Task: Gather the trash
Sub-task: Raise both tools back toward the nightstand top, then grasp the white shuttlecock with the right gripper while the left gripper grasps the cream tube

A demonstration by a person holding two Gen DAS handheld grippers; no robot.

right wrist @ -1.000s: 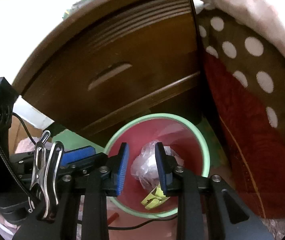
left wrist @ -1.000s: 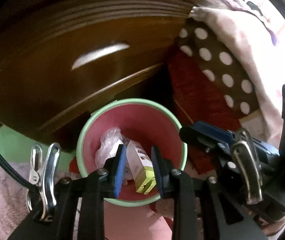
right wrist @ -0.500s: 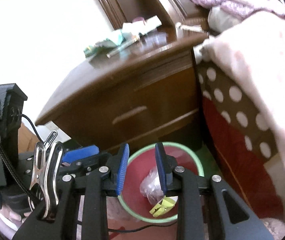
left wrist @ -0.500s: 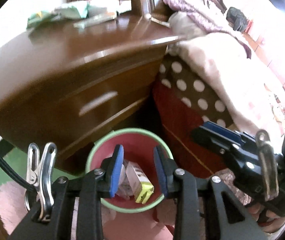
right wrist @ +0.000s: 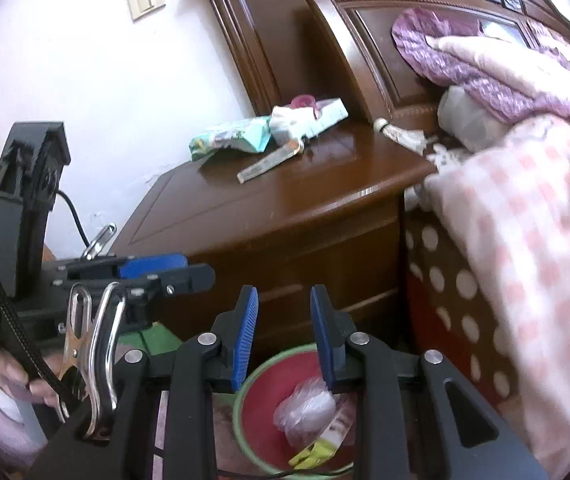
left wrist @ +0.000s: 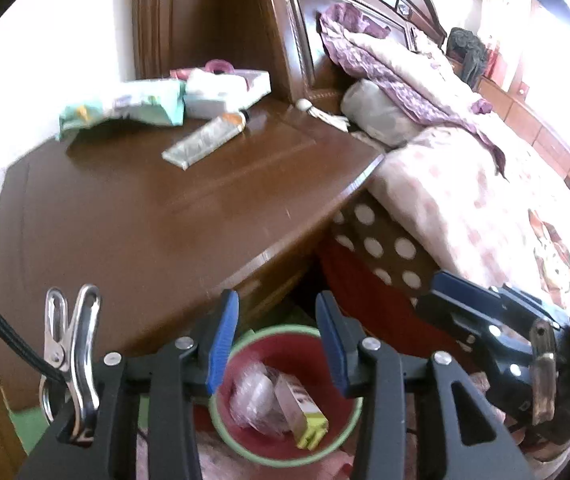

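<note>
Trash bin (left wrist: 221, 432) below my empty fingers, beside the nightstand.

Both my grippers hold nothing: the left gripper (left wrist: 277, 344) has just been spreading its jaws, the right gripper (right wrist: 285, 336) stands parted with bare air between. Under them the bin holds a crumpled plastic wrap (left wrist: 253, 400) and a small carton (left wrist: 301, 412). Wedged between the nightstand (left wrist: 145, 216) edge and the bed (left wrist: 465, 200), it opens upward only; a flattened tube (left wrist: 205, 140) lies on top.

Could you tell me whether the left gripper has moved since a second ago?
Yes. The left gripper has risen away from the bin; the nightstand top now shows. Its jaws have been opening, empty.
</note>
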